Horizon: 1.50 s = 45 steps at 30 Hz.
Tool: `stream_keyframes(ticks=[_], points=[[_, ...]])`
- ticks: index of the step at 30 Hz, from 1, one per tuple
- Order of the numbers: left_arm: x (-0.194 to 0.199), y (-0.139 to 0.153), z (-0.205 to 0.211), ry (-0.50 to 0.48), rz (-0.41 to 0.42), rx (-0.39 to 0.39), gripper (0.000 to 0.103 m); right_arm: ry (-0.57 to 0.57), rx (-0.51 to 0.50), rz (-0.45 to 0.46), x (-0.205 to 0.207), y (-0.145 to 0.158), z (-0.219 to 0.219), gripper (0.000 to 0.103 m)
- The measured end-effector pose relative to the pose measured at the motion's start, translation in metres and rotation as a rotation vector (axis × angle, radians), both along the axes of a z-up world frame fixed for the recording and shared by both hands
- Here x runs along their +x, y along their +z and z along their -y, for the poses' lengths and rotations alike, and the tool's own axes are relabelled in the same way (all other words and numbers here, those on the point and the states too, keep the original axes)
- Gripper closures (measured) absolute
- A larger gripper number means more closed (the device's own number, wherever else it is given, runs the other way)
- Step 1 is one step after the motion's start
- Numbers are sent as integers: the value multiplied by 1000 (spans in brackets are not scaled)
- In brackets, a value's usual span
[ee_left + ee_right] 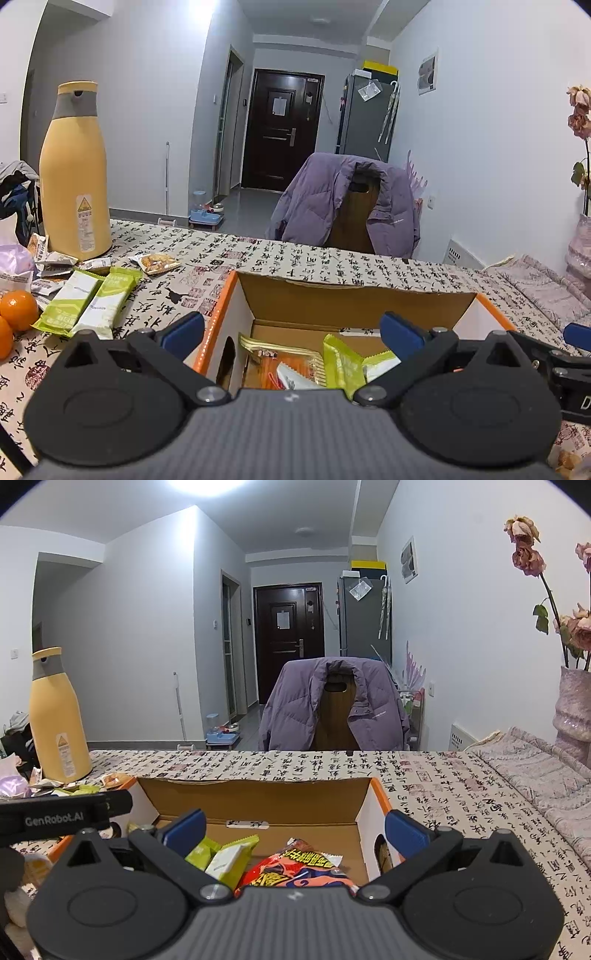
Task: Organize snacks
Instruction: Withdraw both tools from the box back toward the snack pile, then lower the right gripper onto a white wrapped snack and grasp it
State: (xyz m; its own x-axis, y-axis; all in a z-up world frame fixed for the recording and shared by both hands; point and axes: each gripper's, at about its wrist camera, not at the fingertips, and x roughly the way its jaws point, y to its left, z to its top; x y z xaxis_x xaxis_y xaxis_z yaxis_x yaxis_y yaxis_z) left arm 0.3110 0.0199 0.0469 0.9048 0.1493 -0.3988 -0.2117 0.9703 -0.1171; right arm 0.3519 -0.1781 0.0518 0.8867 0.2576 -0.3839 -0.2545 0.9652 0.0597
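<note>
a tall yellow flask (74, 173) stands on the patterned tablecloth (295, 258), purple jacket (343, 203) draped over the chair beyond

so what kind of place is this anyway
Most likely a lived-in home, a dining area off an entry hall: a table under a printed cloth, a purple jacket over a chair, and a fridge by the front door.

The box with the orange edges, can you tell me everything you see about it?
The box is open-topped cardboard: brown inside, white outside, with orange along its top edges and an oval handle hole in each end wall. It sits upright on the patterned tablecloth. Inside lie snacks: green packets, an orange-striped packet and a big red bag. Both claws hang open at its near side, touching nothing. More snacks lie outside on its left.
</note>
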Motion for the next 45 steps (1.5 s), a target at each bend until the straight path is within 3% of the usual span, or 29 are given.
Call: stream_keyframes(ticks=[10,18,33,45], points=[[-32,32,2,-7,50,-30,0,20,0,2,-20,23,4,0],[-56,36,4,-27,53,-11,0,39,-8,2,-44,32,14,0],[-125,8,-1,-53,-4,-4,0,44,-38,-57,-102,2,37,0],[-168,-30,-8,-63,-81,-34,0,39,-63,-118,-150,-31,51,0]])
